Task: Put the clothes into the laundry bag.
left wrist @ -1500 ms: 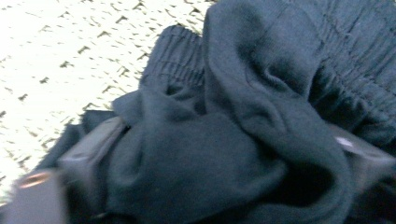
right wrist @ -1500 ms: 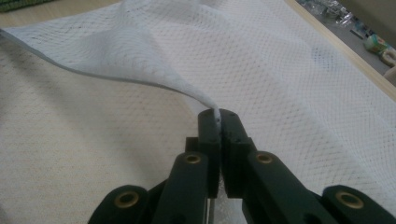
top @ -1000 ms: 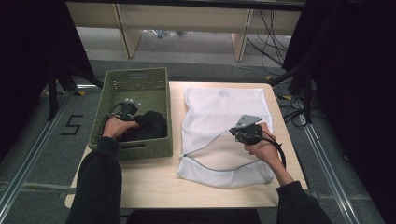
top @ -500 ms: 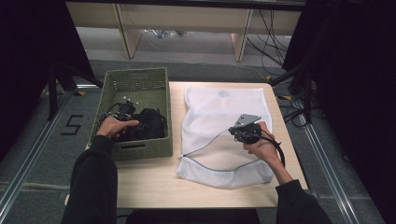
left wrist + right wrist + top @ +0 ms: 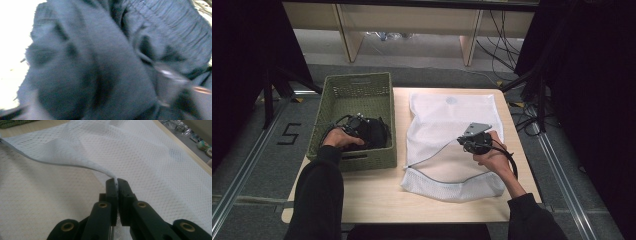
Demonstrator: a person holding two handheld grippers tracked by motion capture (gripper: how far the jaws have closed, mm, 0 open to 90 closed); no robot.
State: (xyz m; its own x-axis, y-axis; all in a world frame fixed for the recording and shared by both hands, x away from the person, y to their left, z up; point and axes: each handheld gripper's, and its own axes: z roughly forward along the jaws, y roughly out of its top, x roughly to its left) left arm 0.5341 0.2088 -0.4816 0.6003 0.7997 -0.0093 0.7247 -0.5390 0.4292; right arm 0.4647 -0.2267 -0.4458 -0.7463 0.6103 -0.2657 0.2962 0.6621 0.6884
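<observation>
The jaws of the left gripper (image 5: 357, 125) have just been closing around the dark garment (image 5: 373, 132) in the green basket (image 5: 357, 90), though blur hides whether they pinch it yet; the garment lies there unmoved. The right gripper (image 5: 117, 181) is clamped on the upper edge of the white mesh laundry bag (image 5: 452, 125), lifting its mouth open on the table (image 5: 377, 200). Loading appears not yet started. A floor marking (image 5: 289, 134) reads "5"; the bag's round label is illegible

Lab recording bay: black curtains (image 5: 242, 60), floor rails (image 5: 562, 170), loose cables (image 5: 499, 37).
</observation>
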